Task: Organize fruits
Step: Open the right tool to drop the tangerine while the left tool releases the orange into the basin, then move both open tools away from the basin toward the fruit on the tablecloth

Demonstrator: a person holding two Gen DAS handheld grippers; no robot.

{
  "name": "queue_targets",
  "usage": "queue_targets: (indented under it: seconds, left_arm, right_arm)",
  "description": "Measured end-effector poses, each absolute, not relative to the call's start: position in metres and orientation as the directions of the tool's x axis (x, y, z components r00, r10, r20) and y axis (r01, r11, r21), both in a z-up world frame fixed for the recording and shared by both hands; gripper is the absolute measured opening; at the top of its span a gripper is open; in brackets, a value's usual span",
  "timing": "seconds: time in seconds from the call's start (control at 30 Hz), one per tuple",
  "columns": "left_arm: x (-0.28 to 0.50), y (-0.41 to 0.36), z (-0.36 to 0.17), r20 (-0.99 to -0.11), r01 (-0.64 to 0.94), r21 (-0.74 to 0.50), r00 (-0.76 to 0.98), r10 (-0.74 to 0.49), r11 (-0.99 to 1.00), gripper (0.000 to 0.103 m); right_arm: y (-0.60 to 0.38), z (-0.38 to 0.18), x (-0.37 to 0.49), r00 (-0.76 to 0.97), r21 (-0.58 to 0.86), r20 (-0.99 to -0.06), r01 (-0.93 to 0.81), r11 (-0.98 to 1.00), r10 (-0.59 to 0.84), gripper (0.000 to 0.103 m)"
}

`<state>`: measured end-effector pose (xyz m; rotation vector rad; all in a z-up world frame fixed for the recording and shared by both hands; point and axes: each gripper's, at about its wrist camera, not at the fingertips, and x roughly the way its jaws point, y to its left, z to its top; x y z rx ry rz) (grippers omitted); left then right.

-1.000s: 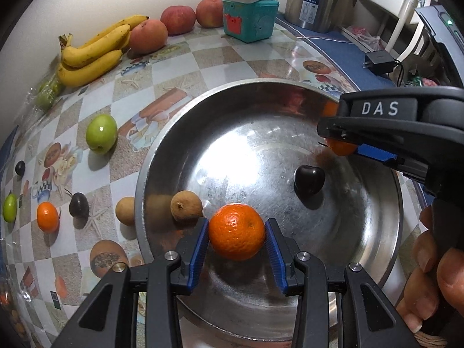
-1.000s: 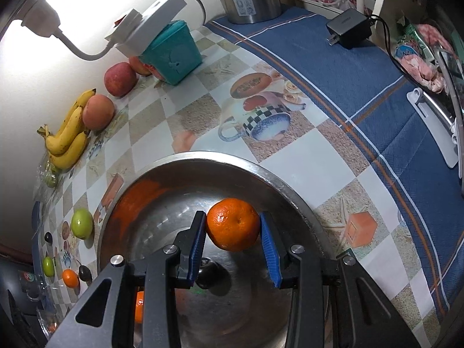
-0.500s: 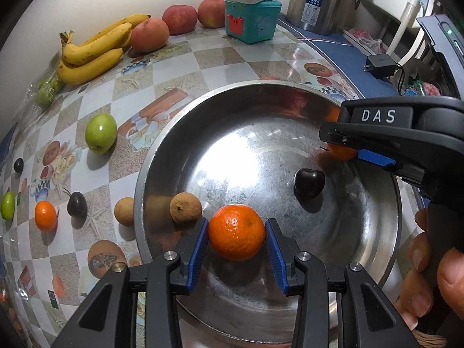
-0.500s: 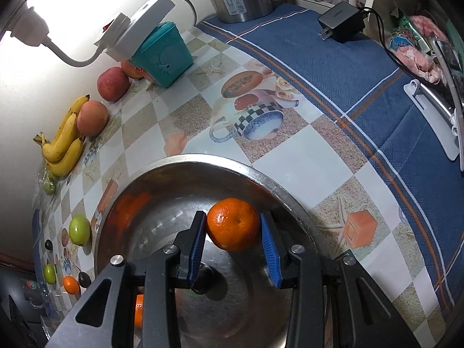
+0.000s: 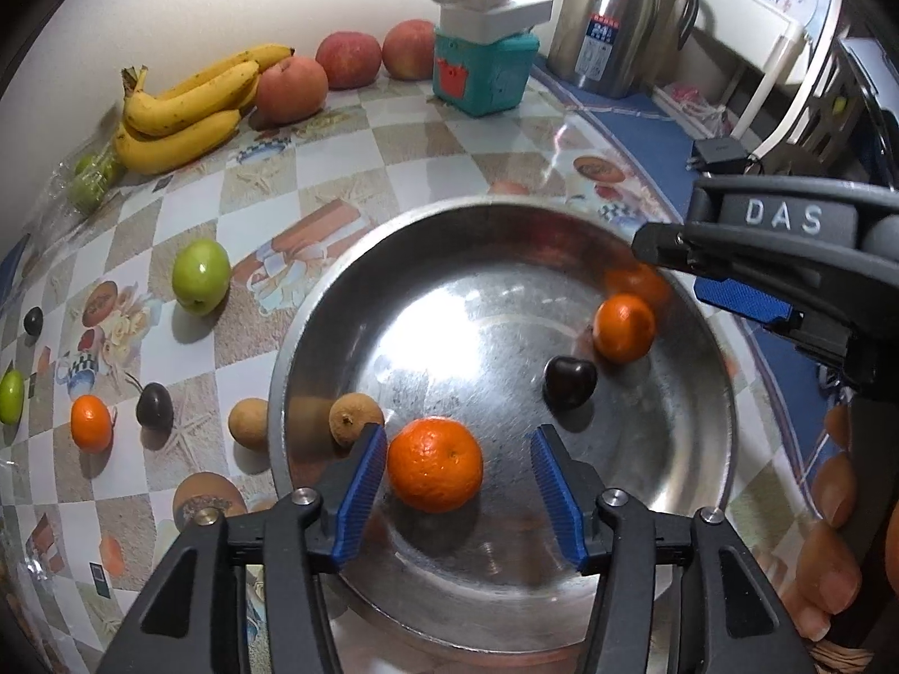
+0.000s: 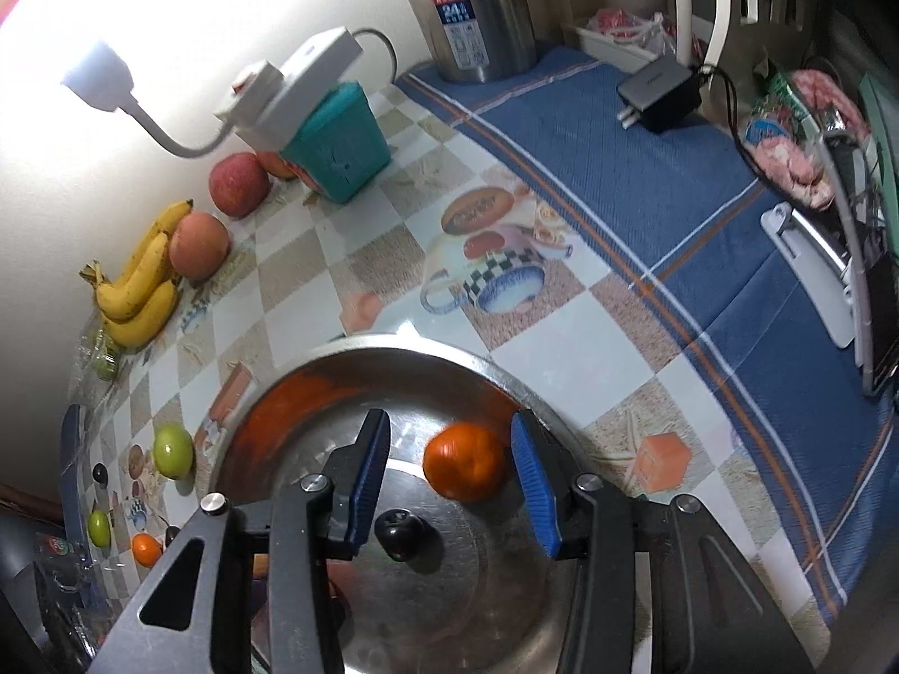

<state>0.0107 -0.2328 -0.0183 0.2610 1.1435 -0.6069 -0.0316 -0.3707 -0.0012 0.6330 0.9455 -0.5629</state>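
My left gripper point(image 5: 458, 474) is released, its fingers spread around a tangerine point(image 5: 435, 463) resting in the steel bowl point(image 5: 663, 533). My right gripper point(image 6: 449, 474) is released too; another tangerine point(image 6: 465, 460) lies between its fingers.

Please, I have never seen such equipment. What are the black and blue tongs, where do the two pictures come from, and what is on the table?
No robot: a person holds two hand grippers, each carrying a camera looking along its fingers. Left camera: the left gripper is open over a round steel basin, beside an orange mandarin. Right camera: the right gripper is open too, with a second mandarin blurred between its fingers. The basin also holds a dark plum and a brown longan. Yellow bananas and red apples lie on the checkered tablecloth.
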Motion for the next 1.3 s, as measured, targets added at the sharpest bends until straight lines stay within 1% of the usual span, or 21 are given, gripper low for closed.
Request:
queue_targets:
  seconds: [0.27,0.6,0.87,1.07,1.2,1.23,1.27,1.3]
  left_arm:
    - [0.023,-0.214,0.000,-0.887,0.516,-0.128,0.322,-0.330,0.847,0.059]
    - [0.059,-0.157,0.003,-0.885,0.299,-0.160,0.378,-0.270,0.941,0.059]
    - [0.078,-0.113,0.002,-0.890,0.128,-0.184,0.400,-0.221,0.975,0.059]
    - [0.082,-0.096,0.003,-0.895,0.063,-0.188,0.401,-0.197,0.980,0.059]
    - [0.082,-0.093,0.002,-0.899,0.049,-0.176,0.399,-0.180,0.983,0.059]
    - [0.082,-0.093,0.002,-0.900,0.046,-0.172,0.398,-0.176,0.984,0.059]
    - [0.082,-0.094,0.001,-0.902,0.042,-0.164,0.397,-0.168,0.985,0.065]
    - [0.082,-0.094,0.000,-0.905,0.036,-0.155,0.395,-0.156,0.987,0.073]
  right_arm:
    - [-0.367,0.013,-0.038,0.458,0.214,-0.870,0.684,0.698,-0.182,0.046]
    - [-0.347,0.017,-0.036,0.456,0.190,-0.874,0.643,0.742,-0.171,0.047]
    - [-0.334,0.021,-0.034,0.457,0.172,-0.873,0.618,0.767,-0.172,0.047]
    - [-0.326,0.023,-0.033,0.459,0.159,-0.871,0.600,0.784,-0.174,0.047]
    - [-0.322,0.023,-0.031,0.456,0.152,-0.873,0.590,0.793,-0.172,0.047]
    - [-0.321,0.022,-0.030,0.454,0.150,-0.874,0.588,0.795,-0.172,0.048]
    - [-0.321,0.022,-0.030,0.453,0.148,-0.875,0.588,0.795,-0.173,0.054]
    - [-0.320,0.021,-0.030,0.450,0.142,-0.876,0.587,0.797,-0.176,0.057]
